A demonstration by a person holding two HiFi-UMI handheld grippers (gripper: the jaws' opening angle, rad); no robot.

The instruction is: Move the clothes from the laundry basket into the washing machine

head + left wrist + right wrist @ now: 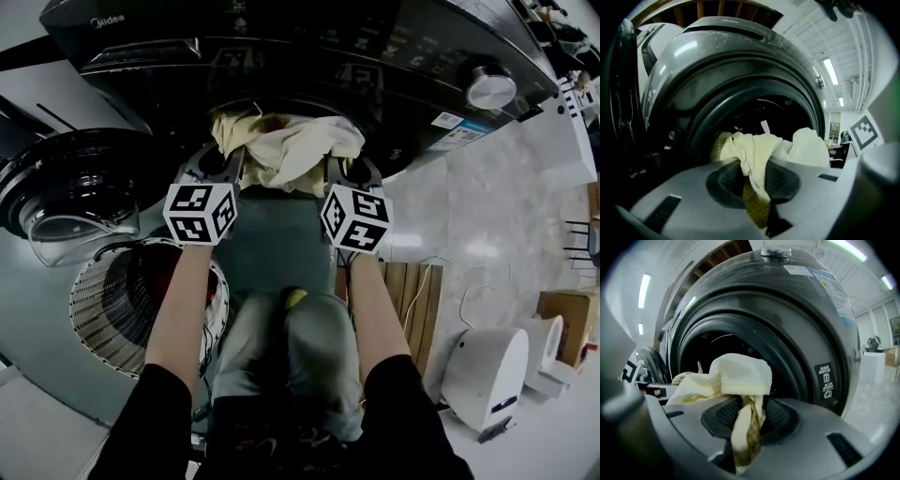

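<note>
Washing machine ahead; cream garment spans crosswise, ends pinched by left hand-held gripper, right hand-held gripper.

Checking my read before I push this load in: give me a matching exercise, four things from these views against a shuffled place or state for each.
Things:
1. cream garment
2. washer door
3. laundry basket
4. control knob

Places or states:
A. swung open, at the head view's left
B. on the floor, low left in the head view
C. clamped in both the left gripper and the right gripper
D. silver, at the head view's upper right

Pairs: 1-C, 2-A, 3-B, 4-D
</note>
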